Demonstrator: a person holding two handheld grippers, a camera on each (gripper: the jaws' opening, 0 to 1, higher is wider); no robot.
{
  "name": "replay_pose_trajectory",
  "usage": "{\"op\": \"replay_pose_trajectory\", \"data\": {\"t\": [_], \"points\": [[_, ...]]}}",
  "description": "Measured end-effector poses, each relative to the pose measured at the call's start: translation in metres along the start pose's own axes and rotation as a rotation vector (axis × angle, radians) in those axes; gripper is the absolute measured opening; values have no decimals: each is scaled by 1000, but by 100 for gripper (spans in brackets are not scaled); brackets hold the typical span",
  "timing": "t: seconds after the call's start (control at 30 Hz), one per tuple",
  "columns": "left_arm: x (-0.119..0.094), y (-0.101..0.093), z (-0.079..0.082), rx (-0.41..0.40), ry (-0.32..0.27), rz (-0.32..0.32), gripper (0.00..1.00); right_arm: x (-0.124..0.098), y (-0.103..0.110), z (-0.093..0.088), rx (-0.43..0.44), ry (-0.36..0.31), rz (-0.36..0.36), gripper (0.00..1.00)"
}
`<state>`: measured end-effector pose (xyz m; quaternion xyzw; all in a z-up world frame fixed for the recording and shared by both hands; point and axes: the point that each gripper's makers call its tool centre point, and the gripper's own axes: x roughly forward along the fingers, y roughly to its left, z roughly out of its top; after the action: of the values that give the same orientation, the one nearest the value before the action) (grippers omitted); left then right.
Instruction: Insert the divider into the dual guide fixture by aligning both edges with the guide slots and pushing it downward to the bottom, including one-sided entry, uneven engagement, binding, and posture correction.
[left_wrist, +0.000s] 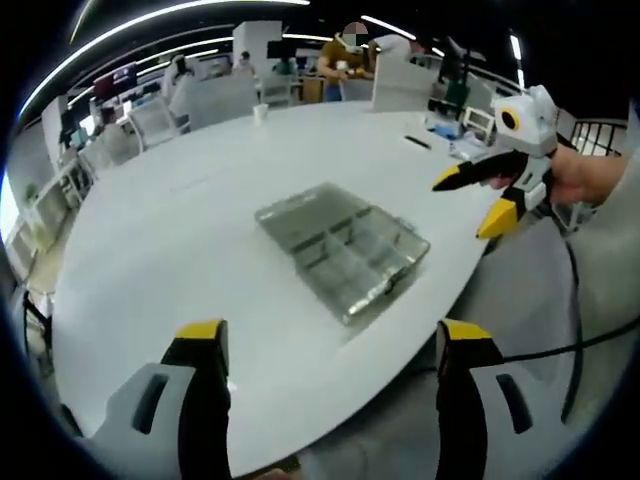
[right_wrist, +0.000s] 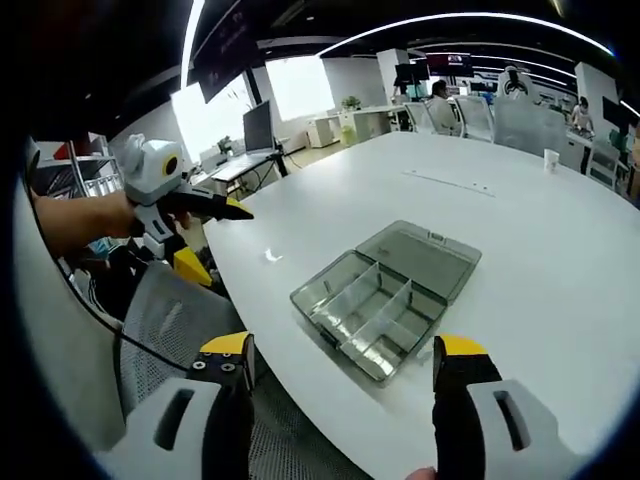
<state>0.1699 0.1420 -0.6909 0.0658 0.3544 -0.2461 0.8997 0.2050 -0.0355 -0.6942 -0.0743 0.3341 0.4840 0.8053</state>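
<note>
Both grippers, left (left_wrist: 330, 345) and right (right_wrist: 340, 360), hang open and empty above the clear compartment box (right_wrist: 385, 293) at frame centre on the white surface (right_wrist: 520, 210), its thin, stiff, slippery-looking dividers (right_wrist: 383, 296) likely best pinched by their top edges.

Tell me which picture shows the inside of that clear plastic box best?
The right gripper view. The clear plastic compartment box lies open there, its dividers and flat lid distinct. In the left gripper view the box is farther off and blurrier, its partitions harder to make out.
</note>
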Motion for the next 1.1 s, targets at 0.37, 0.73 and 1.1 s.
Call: {"op": "replay_pose_trajectory", "data": {"t": [0.37,0.73,1.1], "points": [[-1,4,-3,74,-15,-23,76,-3,-2,-5,-4,6,-10,73],[-4,22,-17,118,7,-17,74,-3,-1,-6,-28,8,-14,75],[-11,44,-25,133,23,3,72,-3,-1,-5,-41,6,-15,76]]}}
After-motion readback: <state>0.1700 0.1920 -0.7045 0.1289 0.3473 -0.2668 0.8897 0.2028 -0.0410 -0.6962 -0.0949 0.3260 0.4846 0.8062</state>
